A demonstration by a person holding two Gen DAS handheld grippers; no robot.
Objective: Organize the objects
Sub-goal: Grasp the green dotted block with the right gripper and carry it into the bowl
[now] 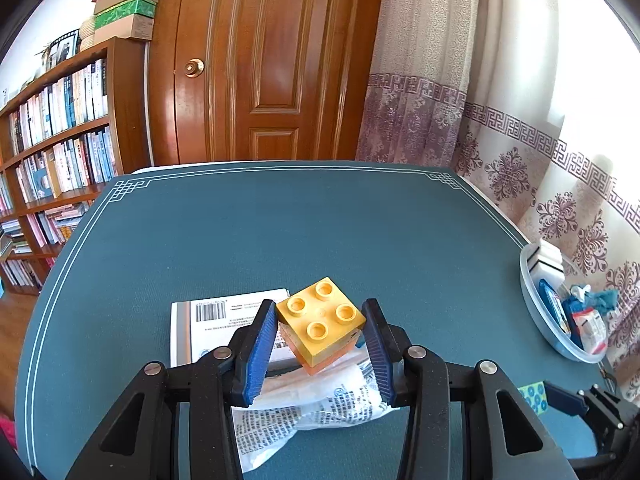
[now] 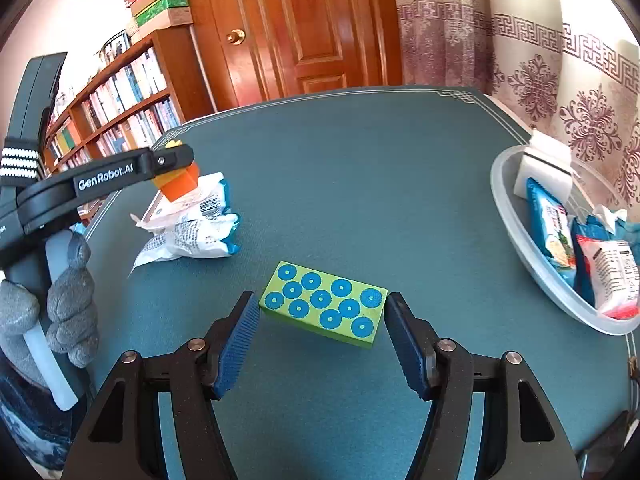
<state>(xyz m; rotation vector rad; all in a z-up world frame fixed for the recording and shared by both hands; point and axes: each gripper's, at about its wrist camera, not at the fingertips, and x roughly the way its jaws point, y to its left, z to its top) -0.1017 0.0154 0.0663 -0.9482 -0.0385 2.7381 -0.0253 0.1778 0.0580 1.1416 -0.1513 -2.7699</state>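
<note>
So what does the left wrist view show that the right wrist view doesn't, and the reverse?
Only the left wrist view shows the studded top of the yellow brick clamped in the left tongs, and the barcoded white booklet lying under it.

Only the right wrist view shows the full dotted face of the green block held in the right tongs, and the grey-gloved hand holding the left tool.

Both show the teal table mat, the crumpled printed bag, the clear bowl of packets, the door and the bookshelf.
</note>
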